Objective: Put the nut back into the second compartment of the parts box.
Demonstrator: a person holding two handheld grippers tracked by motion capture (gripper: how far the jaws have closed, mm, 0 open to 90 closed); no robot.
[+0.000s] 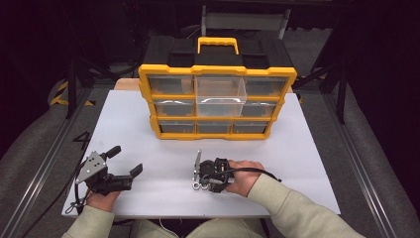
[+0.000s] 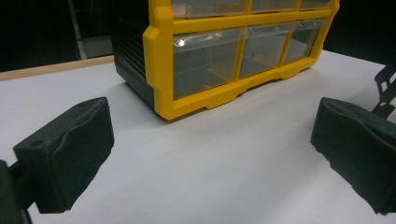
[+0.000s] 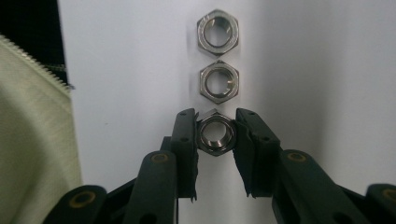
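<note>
Three steel hex nuts lie in a row on the white table. The nearest nut sits between the jaws of my right gripper, which touch two of its flat sides, so the gripper is shut on it. The middle nut and the far nut lie free beyond it. From the high view, the right gripper rests at the table's front centre with the nuts at its tip. My left gripper is at the front left, open wide with nothing between its pads.
A yellow and black organizer case with clear drawers stands upright at the back centre, and its upper middle drawer is pulled out. Its lower corner is ahead of the left gripper. Beige fabric lies past the table's edge.
</note>
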